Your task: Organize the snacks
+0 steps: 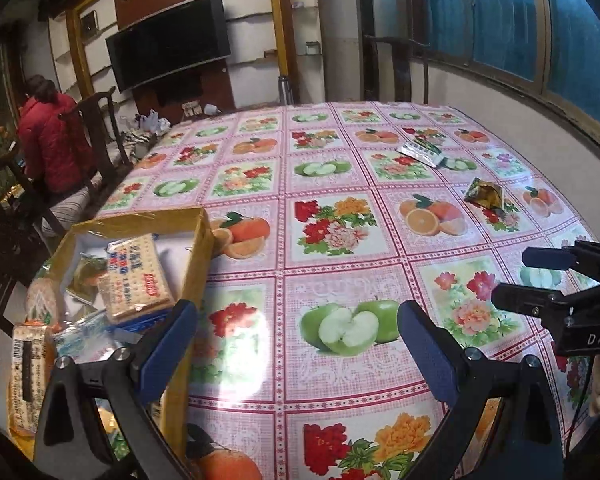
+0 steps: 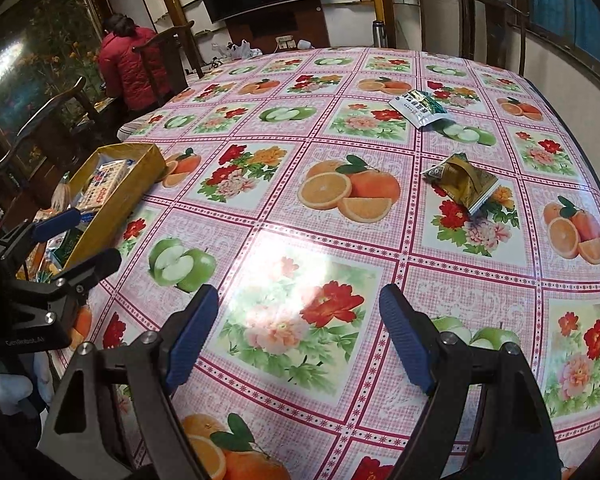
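Observation:
A yellow cardboard box (image 1: pixel 196 256) stands at the table's left edge and holds a cracker packet (image 1: pixel 134 276) among other snacks. Out on the tablecloth lie a gold snack packet (image 1: pixel 485 194) and, farther back, a green-and-white packet (image 1: pixel 420 150). My left gripper (image 1: pixel 298 344) is open just right of the box, with only tablecloth between its blue pads. My right gripper (image 2: pixel 300 340) is open too, low over the cloth. The gold packet (image 2: pixel 464 182) lies ahead of it to the right, with the green-and-white packet (image 2: pixel 420 106) beyond. The box (image 2: pixel 116 200) is off to its left.
A person in a red jacket (image 1: pixel 52 144) sits beyond the table's far left corner, beside dark wooden chairs (image 1: pixel 100 132). Another chair (image 1: pixel 388 64) stands at the far end. The table (image 2: pixel 580 128) curves away at its right edge, under a window.

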`<state>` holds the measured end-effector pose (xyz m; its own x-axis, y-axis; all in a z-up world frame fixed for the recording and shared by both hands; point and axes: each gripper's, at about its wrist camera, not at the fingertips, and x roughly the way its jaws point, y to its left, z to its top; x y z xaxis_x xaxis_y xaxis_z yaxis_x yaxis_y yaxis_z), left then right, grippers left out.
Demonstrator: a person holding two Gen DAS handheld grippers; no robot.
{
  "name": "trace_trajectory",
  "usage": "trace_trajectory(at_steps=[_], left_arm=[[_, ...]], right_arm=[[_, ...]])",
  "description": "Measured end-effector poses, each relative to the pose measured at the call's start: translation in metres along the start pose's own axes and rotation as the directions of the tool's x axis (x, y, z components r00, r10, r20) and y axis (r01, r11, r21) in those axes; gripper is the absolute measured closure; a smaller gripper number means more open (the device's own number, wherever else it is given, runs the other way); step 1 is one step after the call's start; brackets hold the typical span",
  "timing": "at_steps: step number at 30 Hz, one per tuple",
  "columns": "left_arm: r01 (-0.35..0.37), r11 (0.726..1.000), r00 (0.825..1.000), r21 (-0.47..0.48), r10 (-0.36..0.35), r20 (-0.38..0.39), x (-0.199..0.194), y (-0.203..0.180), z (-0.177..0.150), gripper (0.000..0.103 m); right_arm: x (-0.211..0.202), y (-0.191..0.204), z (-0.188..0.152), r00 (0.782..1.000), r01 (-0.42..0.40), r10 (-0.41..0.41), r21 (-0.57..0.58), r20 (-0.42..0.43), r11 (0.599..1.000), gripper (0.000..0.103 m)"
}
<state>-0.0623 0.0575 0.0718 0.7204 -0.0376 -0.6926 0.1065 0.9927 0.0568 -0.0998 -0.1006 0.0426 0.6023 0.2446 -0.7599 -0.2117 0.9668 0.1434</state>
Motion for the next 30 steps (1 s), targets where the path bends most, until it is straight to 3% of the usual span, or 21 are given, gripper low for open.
trace_trajectory(at_steps=[2,5,7,9,12,14,20,21,24,27,30], left_arm=[[-0.084,0.996,0.994,-0.028,0.086,0.066,-0.018,0.009,0.000,0.003],[-0.269,0.958,0.949,-0.096,0.280,0.144,-0.052,0.029,-0.001,0.003],[-0.344,0.929,0.922,-0.136,0.362,0.139,-0.067,0.045,-0.003,0.003],[-0.373,0.907,0.918,-0.197,0.392,0.067,-0.072,0.066,-0.008,0.003],[-0.346,0.897,0.935,-0.276,0.355,-0.019,-0.073,0.099,-0.021,0.003],[-0.373,0.873,0.923,-0.315,0.383,-0.031,-0.079,0.115,-0.029,0.003],[-0.519,0.757,0.814,-0.397,0.580,0.043,-0.126,0.137,-0.055,0.003],[-0.518,0.752,0.811,-0.409,0.583,0.045,-0.132,0.141,-0.058,0.003],[-0.492,0.762,0.833,-0.421,0.552,0.026,-0.139,0.152,-0.063,0.003],[-0.504,0.759,0.837,-0.413,0.547,-0.015,-0.138,0.156,-0.069,0.003],[-0.469,0.784,0.867,-0.407,0.496,-0.044,-0.128,0.161,-0.071,0.003]], right_arm=[[-0.005,0.012,-0.003,1.000,-0.005,0.005,-0.026,0.008,1.000,0.020],[-0.014,0.037,-0.008,0.999,-0.020,0.022,-0.082,0.023,0.996,0.020],[-0.019,0.059,-0.013,0.999,-0.037,0.042,-0.133,0.033,0.990,0.020],[-0.024,0.083,-0.018,0.997,-0.059,0.068,-0.185,0.041,0.981,0.020],[-0.026,0.117,-0.025,0.992,-0.107,0.120,-0.236,0.042,0.966,0.020],[-0.026,0.139,-0.029,0.988,-0.137,0.152,-0.262,0.037,0.955,0.020],[-0.032,0.189,-0.041,0.978,-0.187,0.208,-0.321,0.030,0.928,0.020],[-0.033,0.196,-0.044,0.976,-0.194,0.214,-0.329,0.026,0.924,0.020],[-0.033,0.214,-0.049,0.975,-0.203,0.222,-0.350,0.015,0.914,0.020],[-0.031,0.227,-0.054,0.975,-0.205,0.220,-0.364,0.002,0.909,0.020],[-0.032,0.235,-0.056,0.975,-0.206,0.222,-0.373,-0.001,0.905,0.020]])
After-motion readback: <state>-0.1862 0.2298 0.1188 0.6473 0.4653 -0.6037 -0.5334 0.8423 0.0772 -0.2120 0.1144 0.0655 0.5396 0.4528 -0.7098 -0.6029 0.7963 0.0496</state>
